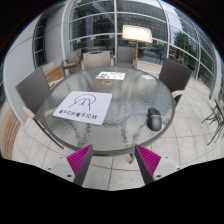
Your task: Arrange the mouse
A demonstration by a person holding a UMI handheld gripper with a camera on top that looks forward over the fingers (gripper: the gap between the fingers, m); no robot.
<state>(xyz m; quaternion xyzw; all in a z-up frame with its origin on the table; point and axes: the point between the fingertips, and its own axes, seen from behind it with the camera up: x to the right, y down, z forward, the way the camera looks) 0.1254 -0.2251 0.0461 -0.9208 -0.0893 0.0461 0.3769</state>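
1. The gripper (110,165) hung at the near edge of the table, its two fingers with magenta pads (80,160) set wide apart and holding nothing.
2. The small dark rounded computer mouse (154,119) lay beyond the fingers and toward the right one, on the round glass-topped table (120,108) near its right rim — well apart from the white square mat with a dark logo (83,106), which lay to the left.
3. To do the step well, the gripper probably had to travel forward and right, come down over the mouse with the fingers along its two long sides, and close on the body rather than the front end; the glass looked slick, so a glancing touch could push the mouse toward the rim.
4. Nothing stood between the fingers and the mouse.
5. Farther off lay a smaller white printed sheet (110,75) on the far side of the table, grey chairs (33,88) around it, and a glass-walled building (110,25) behind.
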